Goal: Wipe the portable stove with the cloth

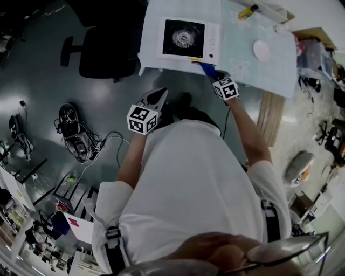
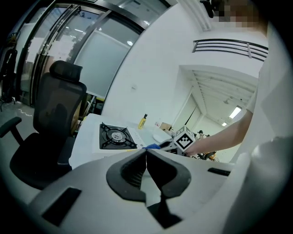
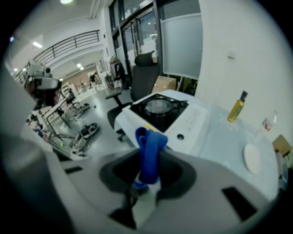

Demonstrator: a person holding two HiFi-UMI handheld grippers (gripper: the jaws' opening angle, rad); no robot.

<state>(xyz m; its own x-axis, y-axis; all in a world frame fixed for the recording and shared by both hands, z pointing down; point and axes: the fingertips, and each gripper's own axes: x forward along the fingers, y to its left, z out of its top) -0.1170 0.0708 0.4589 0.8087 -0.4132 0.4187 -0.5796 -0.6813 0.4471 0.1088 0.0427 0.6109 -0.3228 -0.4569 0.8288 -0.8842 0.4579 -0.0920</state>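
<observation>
Person's white shirt fills the bottom of the head view, with both arms reaching forward past it.

Right tongs are clamped on the blue cloth. In the right gripper view the cloth stands bunched upright between the jaws, with a fold sticking out above them.

Left tongs have the jaws together with nothing between them, as the left gripper view confirms. They hang over the floor, short of the worktop.

The portable stove sits at the worktop's near left corner, burner in the middle and control strip on its right side. Its long axis runs left-right along the near edge.

Key relation:
- The right tongs are at the near edge, just beside the stove's near right corner, with the stove ahead and to their left.
- From the right gripper view the stove is nearly dead ahead of the cloth tip.
- The cloth looks apart from the stove, with no contact visible.
- The left tongs are farther off, and the stove is ahead of them across a gap.

Judgement: the right hand is the nearer one and carries the cloth. Wiping has not started. The coming move calls for a short push forward and left, then down onto the top plate.

Also in view:
- Yellow bottle at the far side of the worktop.
- White disc right of the stove, well apart from it.
- Office chair left of the worktop.
</observation>
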